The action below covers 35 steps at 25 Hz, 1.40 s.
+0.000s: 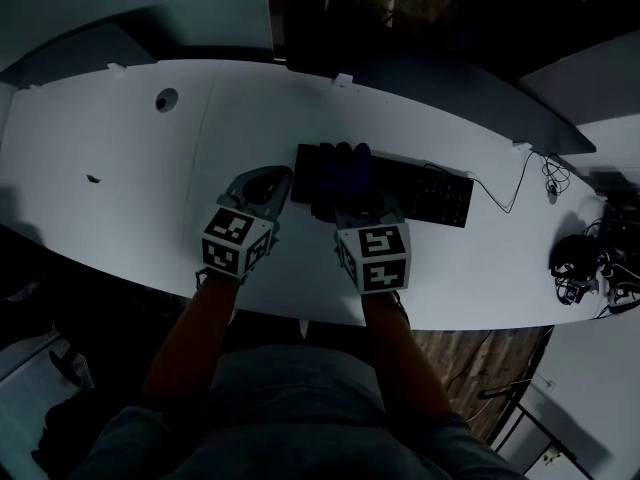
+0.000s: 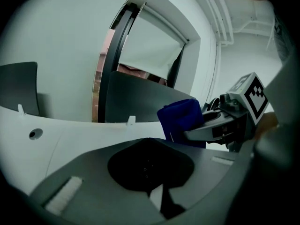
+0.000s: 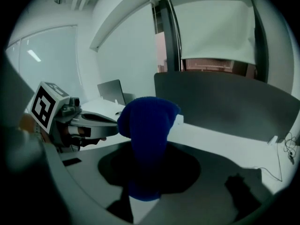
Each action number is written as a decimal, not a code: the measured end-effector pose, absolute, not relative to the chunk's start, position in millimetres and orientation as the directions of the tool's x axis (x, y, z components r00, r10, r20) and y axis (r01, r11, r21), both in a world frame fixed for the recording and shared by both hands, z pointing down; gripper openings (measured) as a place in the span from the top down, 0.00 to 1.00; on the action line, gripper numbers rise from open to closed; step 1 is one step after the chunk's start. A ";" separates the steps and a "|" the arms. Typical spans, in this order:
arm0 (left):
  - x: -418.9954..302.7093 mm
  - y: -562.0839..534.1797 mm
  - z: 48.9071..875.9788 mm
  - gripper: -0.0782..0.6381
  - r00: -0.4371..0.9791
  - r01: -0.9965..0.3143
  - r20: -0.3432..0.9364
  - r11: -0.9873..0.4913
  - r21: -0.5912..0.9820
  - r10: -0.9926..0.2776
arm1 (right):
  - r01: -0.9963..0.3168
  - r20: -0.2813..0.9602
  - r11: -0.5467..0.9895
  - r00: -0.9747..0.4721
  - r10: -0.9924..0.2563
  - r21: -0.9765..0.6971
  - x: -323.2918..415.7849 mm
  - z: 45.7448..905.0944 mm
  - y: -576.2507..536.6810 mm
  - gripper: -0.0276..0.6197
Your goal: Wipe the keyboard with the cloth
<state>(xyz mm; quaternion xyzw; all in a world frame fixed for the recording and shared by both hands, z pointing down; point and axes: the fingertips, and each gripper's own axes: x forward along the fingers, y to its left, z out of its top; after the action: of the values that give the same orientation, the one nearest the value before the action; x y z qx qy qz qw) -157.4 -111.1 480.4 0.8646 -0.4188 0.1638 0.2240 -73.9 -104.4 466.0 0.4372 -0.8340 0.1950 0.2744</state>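
Note:
A black keyboard (image 1: 432, 194) lies on the white desk (image 1: 120, 188), right of centre. In my right gripper (image 1: 362, 204) a dark blue cloth (image 1: 343, 166) is bunched over the keyboard's left part. The right gripper view shows the cloth (image 3: 147, 125) standing up out of the shut jaws of the right gripper (image 3: 149, 172). My left gripper (image 1: 262, 190) sits just left of the keyboard, above the desk, jaws together with nothing in them. From the left gripper (image 2: 150, 165) I see the cloth (image 2: 180, 118) and the right gripper (image 2: 220, 125) close on the right.
A dark partition panel (image 1: 450, 78) runs along the desk's far edge. A thin cable (image 1: 510, 193) leads from the keyboard to the right, where a tangle of black cables (image 1: 585, 263) lies. A round grommet hole (image 1: 166, 99) is at the far left.

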 end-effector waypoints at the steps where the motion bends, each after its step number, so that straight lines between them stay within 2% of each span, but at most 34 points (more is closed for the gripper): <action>1: -160.6 -110.2 488.4 0.88 0.595 -0.797 0.481 -0.548 0.254 -0.644 | -0.835 0.634 0.543 -0.467 -0.616 -0.088 -78.8 472.8 -103.9 0.75; 17: -180.9 -101.7 555.6 0.88 0.630 -0.768 0.551 -0.546 0.334 -0.548 | -0.830 0.737 0.550 -0.427 -0.523 -0.091 -130.7 556.3 -90.9 0.75; 35: -172.6 -102.5 564.6 0.88 0.661 -0.738 0.556 -0.572 0.357 -0.504 | -0.825 0.782 0.566 -0.352 -0.515 0.002 -125.6 569.6 -92.7 0.75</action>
<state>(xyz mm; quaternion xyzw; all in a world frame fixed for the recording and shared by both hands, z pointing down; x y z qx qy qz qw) -172.6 -102.5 564.6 0.8636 -0.3596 0.2009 0.2906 -125.6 -92.7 569.6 0.4203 -0.7970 0.2014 0.3842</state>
